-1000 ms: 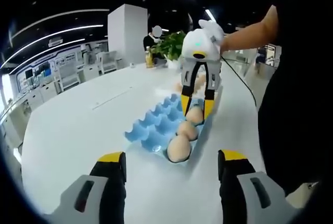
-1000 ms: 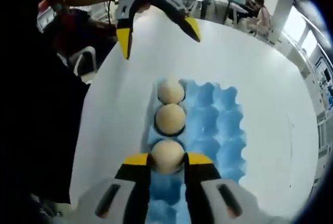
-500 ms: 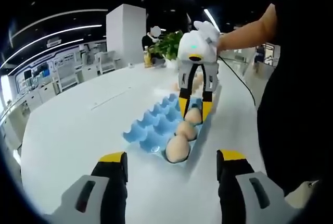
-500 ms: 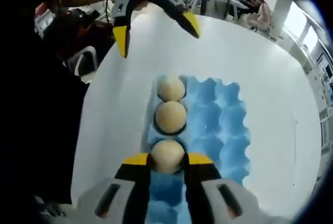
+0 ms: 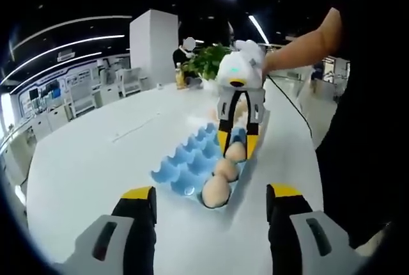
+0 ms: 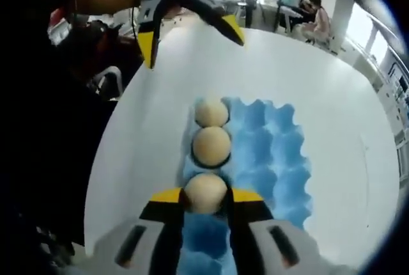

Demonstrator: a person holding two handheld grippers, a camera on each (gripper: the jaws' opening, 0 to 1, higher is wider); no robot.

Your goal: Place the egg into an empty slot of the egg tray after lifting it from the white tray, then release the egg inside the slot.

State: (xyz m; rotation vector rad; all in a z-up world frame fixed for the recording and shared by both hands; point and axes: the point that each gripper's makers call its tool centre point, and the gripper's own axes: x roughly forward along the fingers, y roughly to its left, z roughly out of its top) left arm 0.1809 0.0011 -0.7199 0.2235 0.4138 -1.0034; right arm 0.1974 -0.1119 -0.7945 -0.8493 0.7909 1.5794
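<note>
A blue egg tray (image 6: 276,153) lies on the white table, with three tan eggs in a row along one edge. My right gripper (image 6: 206,197) is shut on the nearest egg (image 6: 205,192), holding it low in a slot behind the two other eggs (image 6: 211,146). In the left gripper view the right gripper (image 5: 236,151) comes down from a person's hand onto the far egg (image 5: 236,152) of the row in the tray (image 5: 185,163). My left gripper (image 5: 211,193) stands wide open with nothing in it, short of the tray. It hangs open (image 6: 190,39) beyond the tray in the right gripper view.
The white table (image 5: 89,153) is oval, with bare surface to the left of the tray. A person in dark clothes (image 5: 358,134) stands along its right side. Plants and a bottle (image 5: 192,64) stand at the far end. Several tray slots (image 6: 271,128) hold nothing.
Both views have shifted slightly with the hands. The right gripper still holds the egg at the same slot, and the left gripper stays open.
</note>
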